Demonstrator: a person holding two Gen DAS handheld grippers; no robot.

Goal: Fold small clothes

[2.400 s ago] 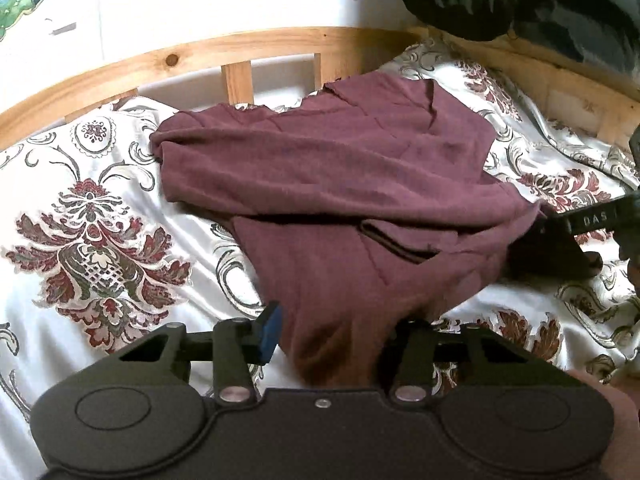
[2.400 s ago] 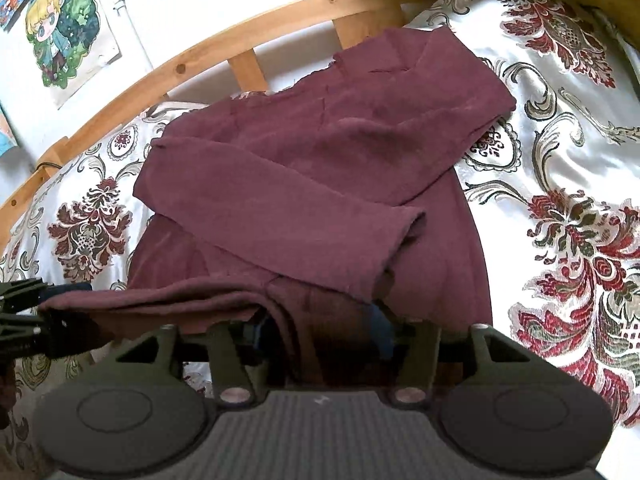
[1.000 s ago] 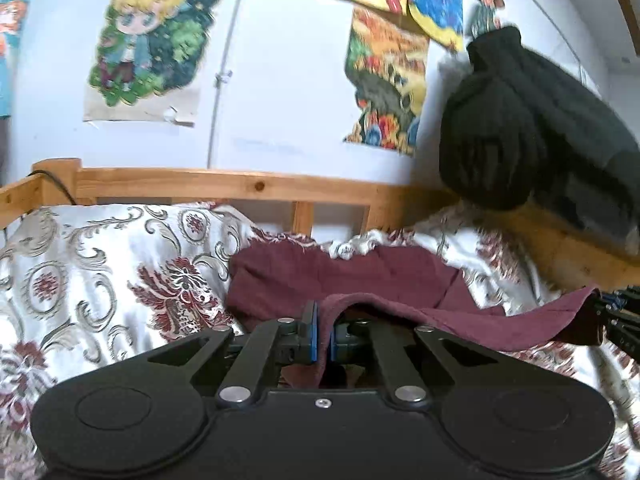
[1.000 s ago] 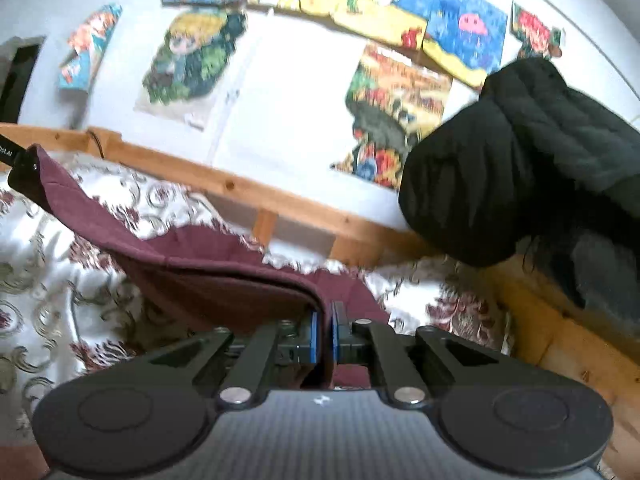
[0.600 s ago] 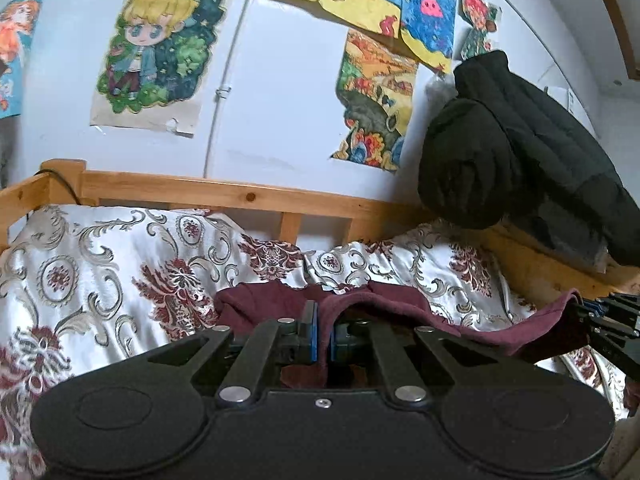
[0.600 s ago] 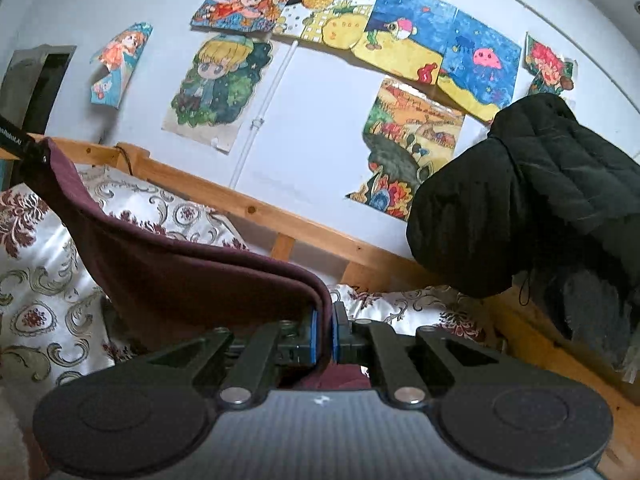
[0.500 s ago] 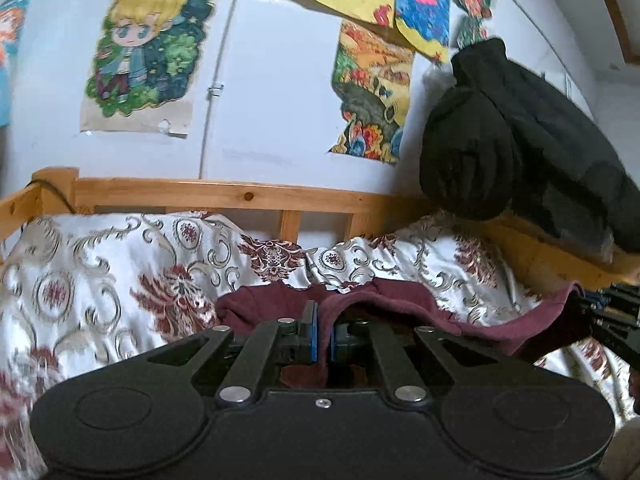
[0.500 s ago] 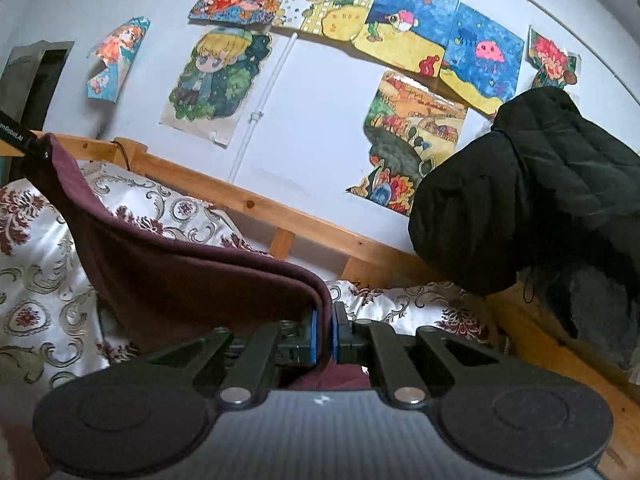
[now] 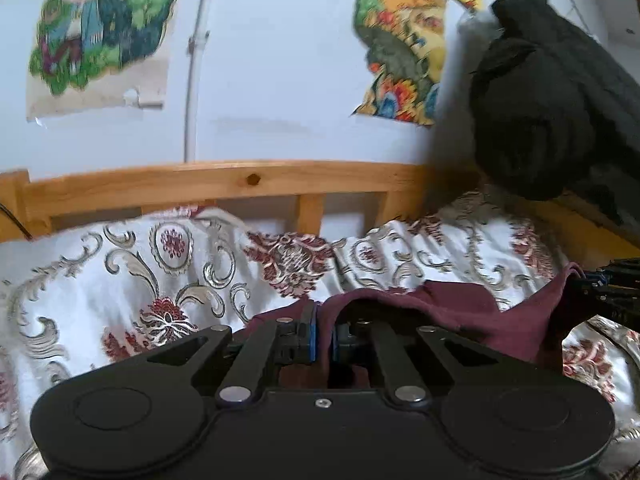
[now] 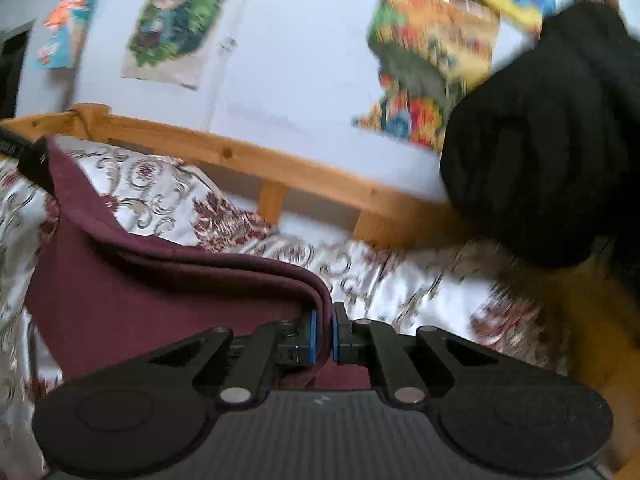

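Note:
A dark maroon garment [image 9: 460, 308] hangs stretched between my two grippers above the patterned bedspread [image 9: 120, 280]. My left gripper [image 9: 323, 336] has one edge of the cloth pinched between its blue pads, and its jaws are just beginning to open. In the right wrist view my right gripper [image 10: 324, 338] is shut on the other end of the maroon garment [image 10: 160, 292]. That view shows a folded edge running off left to the left gripper [image 10: 36, 160]. The right gripper [image 9: 584, 280] shows at the far right of the left wrist view.
A wooden bed rail [image 9: 248, 180] runs along the wall behind the bedspread. A black padded jacket [image 9: 540, 120] hangs at the right over the bed corner. Drawings [image 9: 100, 28] are stuck to the white wall.
Both grippers closed on the garment's near edge and lifted it off the bed. In the last half second they carried it forward toward the wall, and both views are motion-blurred.

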